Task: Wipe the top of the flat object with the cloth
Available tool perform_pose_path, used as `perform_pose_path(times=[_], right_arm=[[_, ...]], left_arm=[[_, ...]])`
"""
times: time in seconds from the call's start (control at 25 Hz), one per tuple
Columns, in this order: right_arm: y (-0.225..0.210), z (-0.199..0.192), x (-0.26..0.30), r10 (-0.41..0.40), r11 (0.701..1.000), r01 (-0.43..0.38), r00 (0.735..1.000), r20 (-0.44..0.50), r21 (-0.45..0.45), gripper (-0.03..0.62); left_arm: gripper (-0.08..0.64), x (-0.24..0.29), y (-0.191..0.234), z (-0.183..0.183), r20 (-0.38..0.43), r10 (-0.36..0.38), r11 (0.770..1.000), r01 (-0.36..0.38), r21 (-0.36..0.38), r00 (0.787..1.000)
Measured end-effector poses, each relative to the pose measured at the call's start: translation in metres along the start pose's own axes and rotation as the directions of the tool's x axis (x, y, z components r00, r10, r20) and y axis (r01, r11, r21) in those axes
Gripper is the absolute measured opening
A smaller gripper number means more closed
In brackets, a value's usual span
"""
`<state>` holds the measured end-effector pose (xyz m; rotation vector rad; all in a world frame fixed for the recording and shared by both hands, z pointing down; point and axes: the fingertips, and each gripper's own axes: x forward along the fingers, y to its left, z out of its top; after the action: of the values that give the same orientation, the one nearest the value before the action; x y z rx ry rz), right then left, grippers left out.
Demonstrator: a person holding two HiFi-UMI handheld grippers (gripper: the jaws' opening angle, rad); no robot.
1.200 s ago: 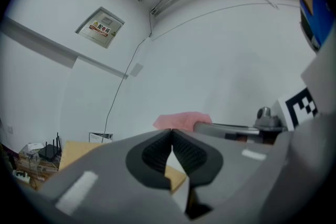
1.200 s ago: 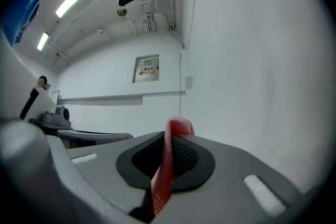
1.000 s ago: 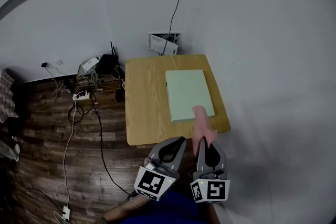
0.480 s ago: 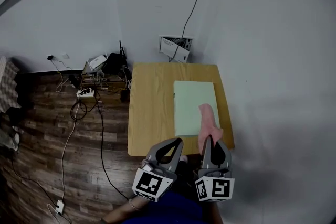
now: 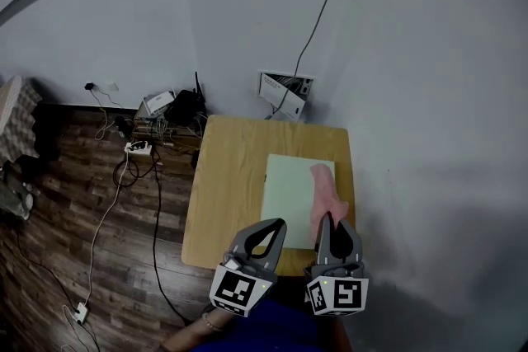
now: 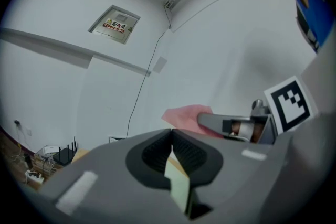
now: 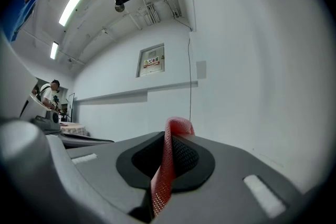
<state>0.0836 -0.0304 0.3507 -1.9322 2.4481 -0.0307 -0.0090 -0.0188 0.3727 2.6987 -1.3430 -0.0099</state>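
Observation:
A pale green flat board [image 5: 293, 190] lies on the right half of a small wooden table [image 5: 227, 194] set in a corner. My right gripper [image 5: 332, 222] is shut on a pink cloth [image 5: 324, 190], which stands up from the jaws and shows over the board's right side. The same pink cloth [image 7: 167, 165] runs pinched between the right gripper's jaws in the right gripper view. My left gripper [image 5: 268, 228] is held beside it, jaws shut with nothing in them. Both grippers are raised near the table's front edge. In the left gripper view the cloth [image 6: 186, 115] and right gripper [image 6: 236, 126] appear ahead.
White walls close in behind and to the right of the table. A wall box [image 5: 285, 86] with a cable hangs behind it. Power strips, a router and trailing cables [image 5: 144, 144] lie on the dark wooden floor to the left.
The view has lifted and shifted, so the table now sits lower and more central. Both grippers stay together in front, and the cloth remains held over the board's right side.

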Motion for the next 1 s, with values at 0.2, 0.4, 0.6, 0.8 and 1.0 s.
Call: perform_pose_path(times=[0.2, 0.4, 0.6, 0.8, 1.0], right_arm=[[-0.031, 0.000, 0.028, 0.069, 0.998, -0.069, 0.998, -0.006, -0.009, 0.015], [-0.052, -0.005, 0.057, 0.132, 0.991, -0.132, 0.991, -0.006, -0.011, 0.015], [-0.051, -0.017, 0.081, 0.180, 0.983, -0.180, 0.983, -0.032, -0.015, 0.015], [-0.042, -0.035, 0.096, 0.177, 0.983, -0.179, 0.982, -0.067, -0.025, 0.015], [-0.038, -0.051, 0.113, 0.141, 0.988, -0.146, 0.984, -0.106, -0.044, 0.015]], left_arm=[[0.003, 0.033, 0.005, -0.005, -0.012, 0.086, 0.996, -0.085, 0.012, 0.996], [0.003, 0.054, 0.012, -0.019, -0.037, 0.165, 0.986, -0.165, 0.013, 0.986], [0.003, 0.062, 0.028, -0.038, -0.081, 0.206, 0.979, -0.205, 0.015, 0.975], [0.003, 0.065, 0.052, -0.069, -0.157, 0.193, 0.981, -0.190, 0.035, 0.969], [0.005, 0.069, 0.075, -0.116, -0.288, 0.140, 0.990, -0.144, 0.008, 0.947]])
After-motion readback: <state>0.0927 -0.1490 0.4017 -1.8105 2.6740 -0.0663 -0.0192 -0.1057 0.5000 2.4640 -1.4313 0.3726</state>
